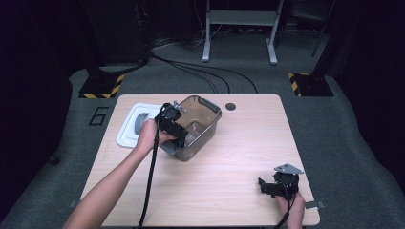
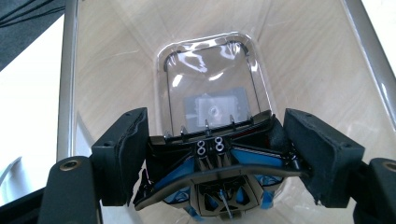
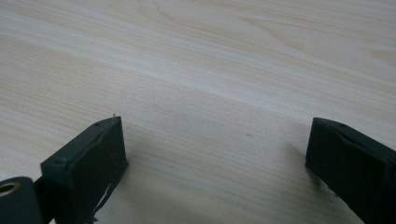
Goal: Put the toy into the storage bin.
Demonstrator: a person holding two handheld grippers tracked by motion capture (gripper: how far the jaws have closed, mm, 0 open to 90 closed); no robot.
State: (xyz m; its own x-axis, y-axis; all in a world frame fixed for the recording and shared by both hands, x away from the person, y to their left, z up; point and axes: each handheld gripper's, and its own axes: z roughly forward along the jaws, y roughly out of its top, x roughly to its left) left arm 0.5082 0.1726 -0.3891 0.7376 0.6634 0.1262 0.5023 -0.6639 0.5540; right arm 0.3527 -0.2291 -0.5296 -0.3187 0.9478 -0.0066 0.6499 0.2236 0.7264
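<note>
A clear, brown-tinted plastic bin (image 1: pixel 203 128) stands open on the wooden table (image 1: pixel 239 157), left of centre. My left gripper (image 1: pixel 175 132) reaches over its near left rim, pointing into it. In the left gripper view, I look down at the bin's clear bottom (image 2: pixel 210 70). A black and blue flat piece (image 2: pixel 212 161) spans the gap of the left gripper (image 2: pixel 210 158), and both pads press on its ends. My right gripper (image 1: pixel 267 187) rests by the table's front right edge. In its own view, the right gripper (image 3: pixel 215 163) has its jaws wide apart over bare wood.
A white lid (image 1: pixel 129 126) with a grey part lies flat left of the bin, near the table's left edge. A dark round hole (image 1: pixel 230 106) sits at the table's back edge. Cables and a metal stand (image 1: pixel 239 28) are on the floor beyond.
</note>
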